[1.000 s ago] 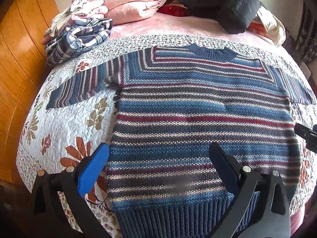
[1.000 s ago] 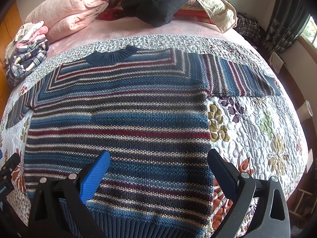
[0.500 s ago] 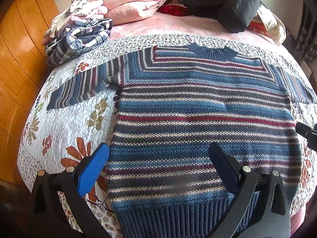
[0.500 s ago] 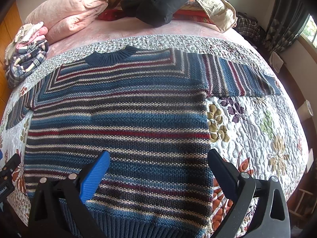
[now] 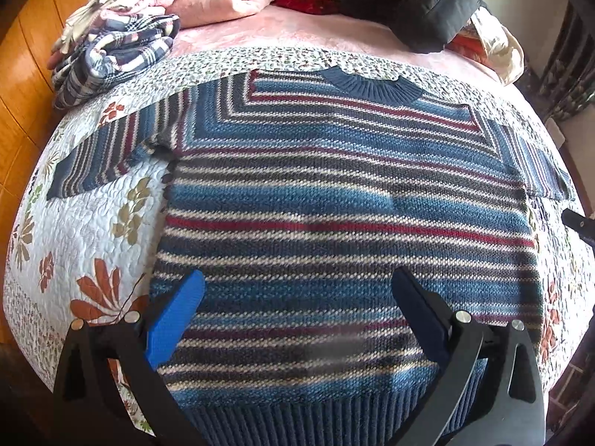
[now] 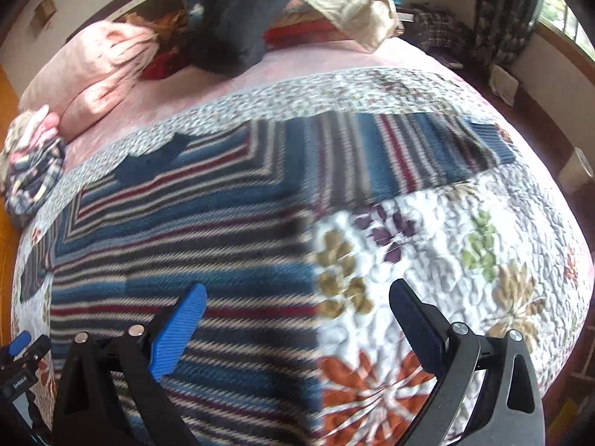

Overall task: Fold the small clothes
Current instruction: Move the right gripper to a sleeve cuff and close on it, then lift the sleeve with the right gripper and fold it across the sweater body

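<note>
Right tool [image 6: 297,319] swung toward the 2 o'clock sleeve [image 6: 427,148] of the striped sweater [image 5: 334,204]; both tools, left [image 5: 297,304] included, gape wide, empty. Sleeve fold's next, needs a cuff pinch.

Left wrist view above sweater [image 5: 334,204] hem, right wrist view seemingly nearer its sleeve, blurred, both facing the headboard

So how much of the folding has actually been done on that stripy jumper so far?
Hardly any. The striped jumper lies spread flat on the quilt, both sleeves out, with no fold in it. In hand: nothing; the left gripper and right gripper are both open above it, the right one near the jumper's edge. Left to do: all the folds. A checked bundle sits aside near the pillows.
</note>
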Available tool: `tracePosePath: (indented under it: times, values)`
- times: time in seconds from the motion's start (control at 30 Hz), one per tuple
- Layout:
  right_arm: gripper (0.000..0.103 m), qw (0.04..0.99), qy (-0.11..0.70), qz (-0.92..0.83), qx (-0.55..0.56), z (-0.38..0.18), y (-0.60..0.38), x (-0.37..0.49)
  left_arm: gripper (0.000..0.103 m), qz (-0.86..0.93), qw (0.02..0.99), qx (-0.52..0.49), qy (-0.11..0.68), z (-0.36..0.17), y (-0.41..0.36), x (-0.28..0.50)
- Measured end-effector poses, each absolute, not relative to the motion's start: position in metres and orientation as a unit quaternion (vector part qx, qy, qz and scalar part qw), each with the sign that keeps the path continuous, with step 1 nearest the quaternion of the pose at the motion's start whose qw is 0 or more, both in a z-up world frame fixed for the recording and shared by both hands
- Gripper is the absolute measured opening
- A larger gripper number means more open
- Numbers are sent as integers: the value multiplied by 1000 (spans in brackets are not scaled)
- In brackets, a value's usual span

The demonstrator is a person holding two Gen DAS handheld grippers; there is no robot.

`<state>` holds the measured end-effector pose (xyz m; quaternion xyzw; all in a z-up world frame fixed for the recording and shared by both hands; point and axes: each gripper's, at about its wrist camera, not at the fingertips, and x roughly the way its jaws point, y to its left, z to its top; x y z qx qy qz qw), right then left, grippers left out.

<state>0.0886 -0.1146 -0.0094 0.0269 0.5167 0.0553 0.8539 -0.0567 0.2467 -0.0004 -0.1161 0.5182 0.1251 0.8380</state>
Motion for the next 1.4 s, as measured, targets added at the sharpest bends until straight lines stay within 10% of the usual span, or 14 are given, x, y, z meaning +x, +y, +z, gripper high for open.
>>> tracePosePath:
  times: [0.43,0.8,1.0,1.07,1.4]
  values:
    - [96,799,566,-96,179,-69,-385,288,100,91,864,-98,485,0,169,82]
    - [91,767,603,-90,198,-121,-433,326,100,97,851,-92,508,-35,143,115]
    - [51,784,589,-93,171,-120,-424,332,100,99,847,-84,516,-44,141,112]
    - [15,793,580,-64,174,-115,-421,333,100,99,847,-84,516,-44,141,110]
    - [14,808,557,-118,151,-103,-430,325,100,108,845,-93,516,-45,159,100]
